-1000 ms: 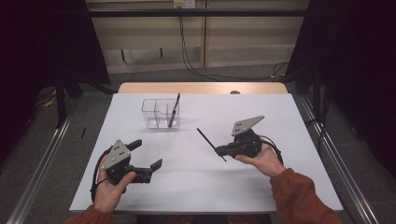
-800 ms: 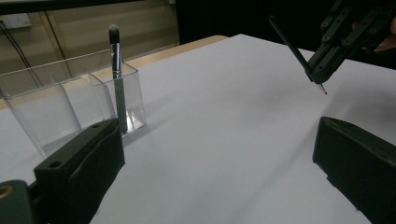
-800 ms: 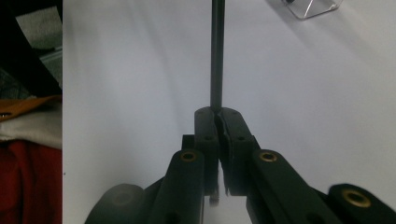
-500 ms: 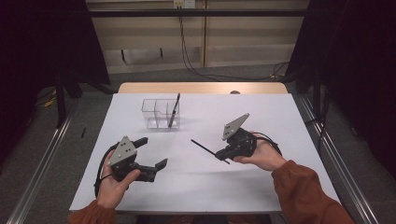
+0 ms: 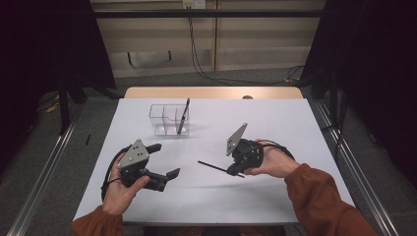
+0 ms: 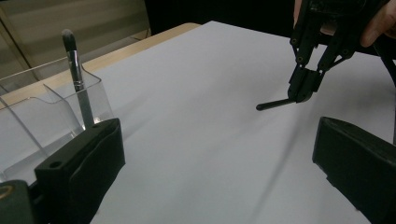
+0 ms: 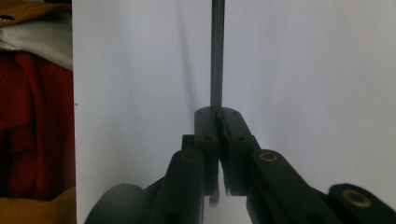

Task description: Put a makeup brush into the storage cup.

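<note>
The right gripper (image 5: 235,171) has its two black jaws pressed tight together on a thin black stick (image 5: 212,166) (it looks like a pen or a small brush). In the right gripper view the stick (image 7: 217,56) pokes straight out past the tips of the jaws. In the high view it sticks out sideways from that gripper, toward the other hand, just above the white table (image 5: 275,123).

The left gripper (image 5: 163,164) has its jaws wide apart, with nothing between them. It sits low over the table, well apart from the stick.

Past the left gripper, farther up the table, stands a clear box (image 5: 164,118) with little walls inside. A second black stick (image 5: 183,117) stands tilted in the end part of the box nearest the right gripper. In the left gripper view that box (image 6: 46,112) is just beyond one jaw.
</note>
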The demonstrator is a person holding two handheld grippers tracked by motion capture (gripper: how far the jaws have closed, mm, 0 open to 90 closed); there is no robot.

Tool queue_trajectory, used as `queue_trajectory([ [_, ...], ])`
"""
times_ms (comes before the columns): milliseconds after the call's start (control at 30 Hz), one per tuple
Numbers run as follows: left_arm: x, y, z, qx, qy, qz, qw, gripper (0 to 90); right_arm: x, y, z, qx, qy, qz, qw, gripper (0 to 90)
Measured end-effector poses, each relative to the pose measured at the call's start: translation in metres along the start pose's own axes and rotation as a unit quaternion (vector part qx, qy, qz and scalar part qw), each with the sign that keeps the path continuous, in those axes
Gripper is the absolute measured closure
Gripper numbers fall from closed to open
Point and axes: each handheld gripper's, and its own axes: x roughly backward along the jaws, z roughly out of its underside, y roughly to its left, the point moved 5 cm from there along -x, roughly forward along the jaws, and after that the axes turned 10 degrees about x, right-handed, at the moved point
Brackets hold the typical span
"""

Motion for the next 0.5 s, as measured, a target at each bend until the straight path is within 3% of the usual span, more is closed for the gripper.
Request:
queue_trajectory([
  [100,-0.002,-0.001,-0.002,-0.010,0.009,-0.001,0.9999,2.2,-0.002,0.001,0.000,0.004,0.017,-0.007,0.9998,86.8],
  [300,-0.007,-0.004,-0.006,-0.008,0.024,0.009,0.9996,2.3,-0.005,0.000,-0.001,0.010,0.043,-0.012,0.9990,86.8],
  [500,-0.012,-0.007,-0.009,-0.017,0.040,0.015,0.9990,2.5,-0.007,0.000,-0.002,0.019,0.054,-0.017,0.9982,86.8],
])
